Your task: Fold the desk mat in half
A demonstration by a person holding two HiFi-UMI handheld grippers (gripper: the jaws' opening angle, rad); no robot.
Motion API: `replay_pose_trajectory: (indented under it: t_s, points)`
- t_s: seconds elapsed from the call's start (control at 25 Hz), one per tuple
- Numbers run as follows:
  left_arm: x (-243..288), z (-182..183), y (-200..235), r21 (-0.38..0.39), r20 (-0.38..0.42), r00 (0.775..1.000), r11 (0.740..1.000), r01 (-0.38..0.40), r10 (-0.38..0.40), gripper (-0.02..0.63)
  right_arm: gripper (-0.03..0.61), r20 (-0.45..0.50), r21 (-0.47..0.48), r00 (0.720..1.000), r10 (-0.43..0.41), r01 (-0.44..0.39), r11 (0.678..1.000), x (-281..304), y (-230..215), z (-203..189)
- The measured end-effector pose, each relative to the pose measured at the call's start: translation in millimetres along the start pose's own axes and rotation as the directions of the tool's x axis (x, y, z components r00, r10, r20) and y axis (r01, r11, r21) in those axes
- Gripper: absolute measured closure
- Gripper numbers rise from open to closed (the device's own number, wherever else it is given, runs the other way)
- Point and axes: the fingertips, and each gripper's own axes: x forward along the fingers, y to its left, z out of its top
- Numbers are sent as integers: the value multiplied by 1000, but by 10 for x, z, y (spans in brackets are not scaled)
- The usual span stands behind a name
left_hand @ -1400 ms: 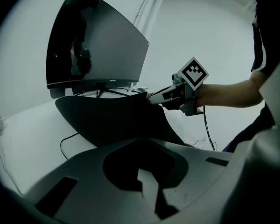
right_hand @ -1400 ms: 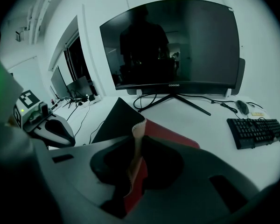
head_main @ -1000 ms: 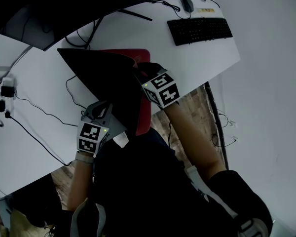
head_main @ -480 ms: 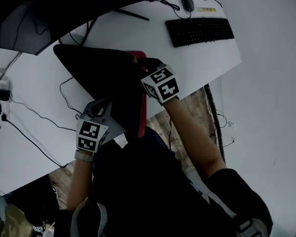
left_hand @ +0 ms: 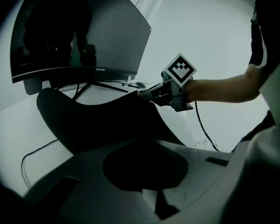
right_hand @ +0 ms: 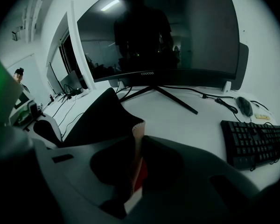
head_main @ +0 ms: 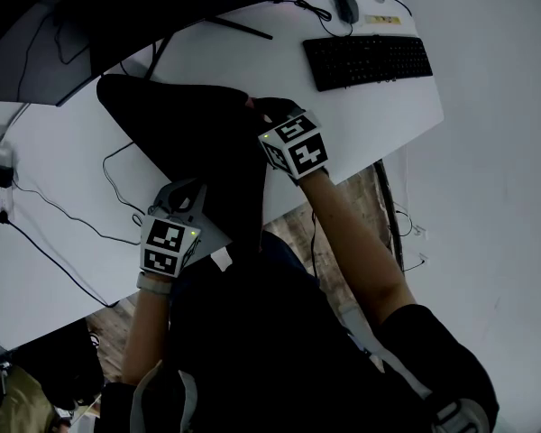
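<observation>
The desk mat (head_main: pixel 189 133), black on top and red underneath, lies doubled over on the white desk (head_main: pixel 370 115), its near edge lifted. My left gripper (head_main: pixel 191 207) is shut on the mat's near left corner. In the left gripper view the black sheet (left_hand: pixel 98 120) runs out from between the jaws. My right gripper (head_main: pixel 252 106) holds the right corner farther in. There the mat's edge (right_hand: pixel 133 134), with red showing, is pinched between the jaws (right_hand: pixel 136 146). The right gripper (left_hand: pixel 144 93) also shows in the left gripper view, at the mat's far edge.
A black keyboard (head_main: pixel 368 57) and a mouse (head_main: pixel 342 5) lie at the desk's far right. A wide curved monitor (right_hand: pixel 158 31) on a V-shaped stand fills the back. Cables (head_main: pixel 63 215) and plugs (head_main: pixel 0 174) trail over the left side. The desk's near edge drops to wooden floor (head_main: pixel 343 206).
My right gripper has carried the mat's corner away from me and slightly left. The red underside that showed on the right is now covered by black. The left gripper has barely moved.
</observation>
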Motion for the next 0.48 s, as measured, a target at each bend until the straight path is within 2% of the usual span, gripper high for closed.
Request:
replay_pose_trajectory:
  t_s: [0.48]
  points:
    - [246, 52, 22, 8, -27, 1000, 1000, 5, -5, 606, 511, -24, 36, 1000, 9, -8, 999, 148, -303, -77]
